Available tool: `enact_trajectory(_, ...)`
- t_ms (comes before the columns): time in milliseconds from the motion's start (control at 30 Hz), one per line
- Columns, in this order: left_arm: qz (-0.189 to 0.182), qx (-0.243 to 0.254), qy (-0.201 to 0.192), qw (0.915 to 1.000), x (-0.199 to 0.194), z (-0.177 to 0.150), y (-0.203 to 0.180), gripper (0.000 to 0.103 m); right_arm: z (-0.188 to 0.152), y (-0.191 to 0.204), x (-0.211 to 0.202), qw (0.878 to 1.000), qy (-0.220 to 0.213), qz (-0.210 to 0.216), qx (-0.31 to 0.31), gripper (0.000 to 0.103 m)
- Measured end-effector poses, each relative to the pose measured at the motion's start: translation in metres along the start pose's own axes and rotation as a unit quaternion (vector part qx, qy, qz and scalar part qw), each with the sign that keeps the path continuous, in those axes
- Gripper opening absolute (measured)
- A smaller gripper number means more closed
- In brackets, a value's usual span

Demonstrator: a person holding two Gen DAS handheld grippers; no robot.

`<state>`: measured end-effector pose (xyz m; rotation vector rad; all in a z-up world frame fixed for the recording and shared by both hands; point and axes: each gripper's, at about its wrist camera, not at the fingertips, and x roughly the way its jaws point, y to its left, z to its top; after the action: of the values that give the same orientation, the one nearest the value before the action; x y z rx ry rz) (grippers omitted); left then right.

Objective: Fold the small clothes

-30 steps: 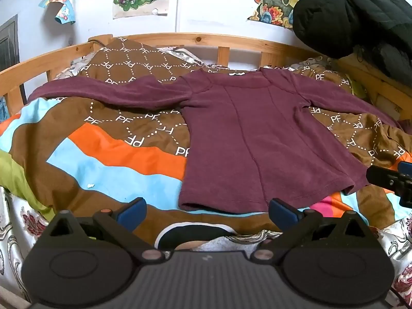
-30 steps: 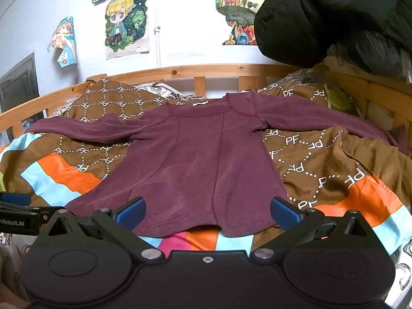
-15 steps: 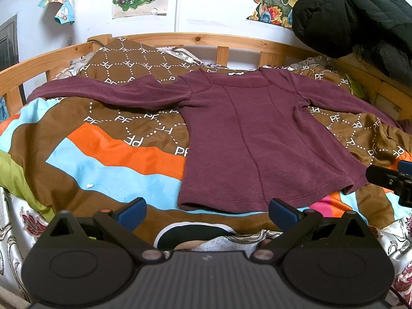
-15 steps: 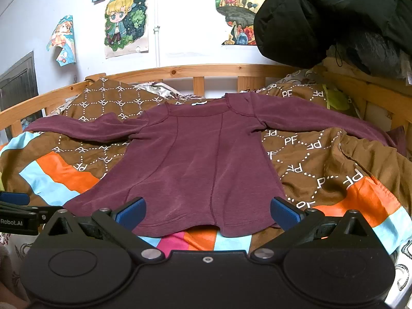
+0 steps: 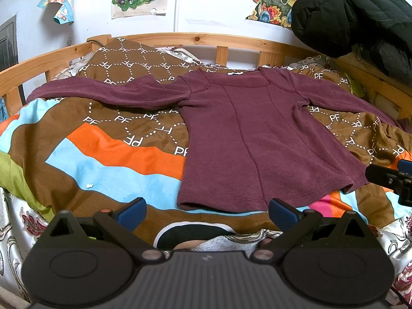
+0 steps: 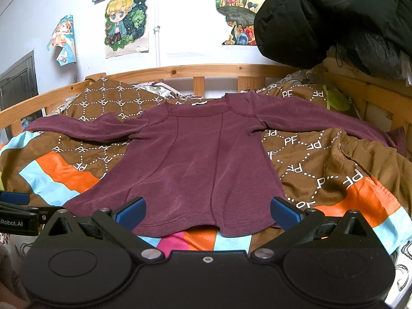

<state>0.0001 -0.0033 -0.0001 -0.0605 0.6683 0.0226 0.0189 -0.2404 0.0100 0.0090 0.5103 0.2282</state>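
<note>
A small maroon long-sleeved top lies flat on the bed with both sleeves spread out, hem toward me; it also shows in the right wrist view. My left gripper is open and empty, just short of the hem's left corner. My right gripper is open and empty, at the hem's right part. The right gripper's tip shows at the right edge of the left wrist view. The left gripper's tip shows at the left edge of the right wrist view.
A brown, orange and blue quilt covers the bed. A wooden rail runs along the back and sides. A black jacket hangs at the upper right. Posters hang on the wall.
Both grippers stay open near the hem. The views have shifted only slightly; the top has not moved.
</note>
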Motion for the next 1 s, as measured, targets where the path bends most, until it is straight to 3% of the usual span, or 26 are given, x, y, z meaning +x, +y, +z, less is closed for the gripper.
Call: enact_trajectory(1000, -0.003, -0.001, 0.005, 1.0, 0.0007, -0.0016, -0.0036, 0.102, -0.0007, 0.0008, 0.0002, 1.0, 0.002, 0.0, -0.002, 0.102)
